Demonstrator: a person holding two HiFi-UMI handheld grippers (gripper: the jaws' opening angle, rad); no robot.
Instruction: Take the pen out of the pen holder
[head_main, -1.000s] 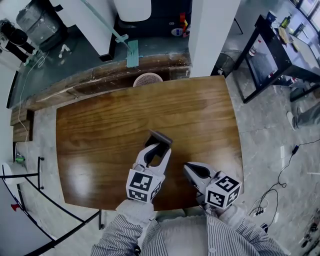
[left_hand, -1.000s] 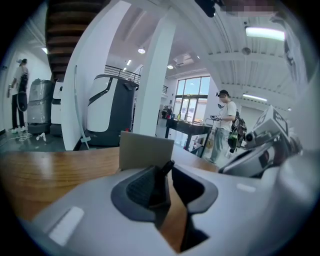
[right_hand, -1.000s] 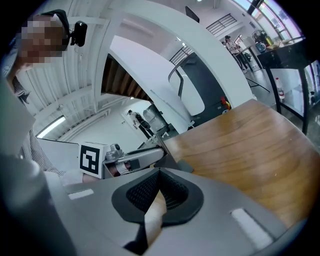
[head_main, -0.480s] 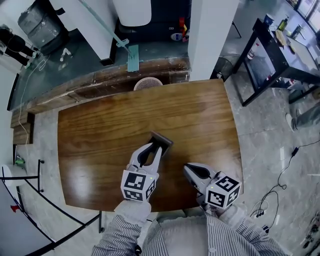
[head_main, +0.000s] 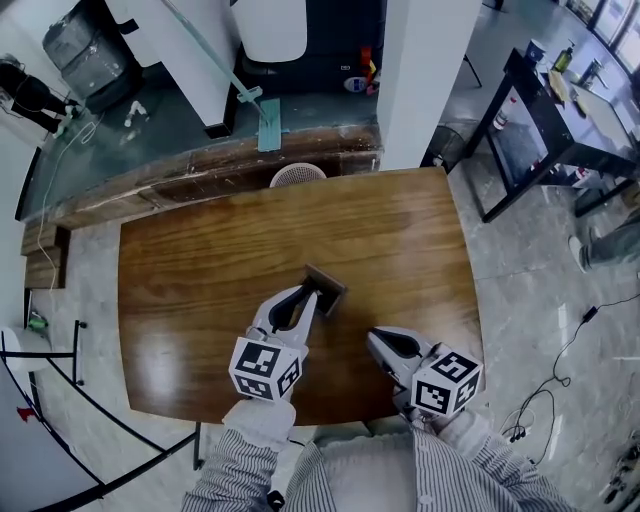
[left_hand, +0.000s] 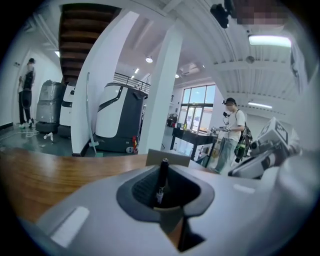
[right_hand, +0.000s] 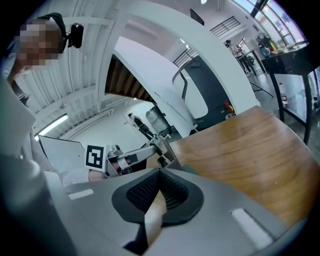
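One grasp looks made: left gripper (head_main: 306, 303) just closed on the pen (left_hand: 162, 177) upright in the pen holder (head_main: 326, 287) on the counter (head_main: 200, 260), right gripper (head_main: 376, 340) shut and empty, so next should be a straight lift.

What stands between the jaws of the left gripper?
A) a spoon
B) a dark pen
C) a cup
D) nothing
B: in the left gripper view, a dark pen stands upright between the jaws of the left gripper, which have just been closing on it.

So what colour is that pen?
The pen is black, clearest in the left gripper view.
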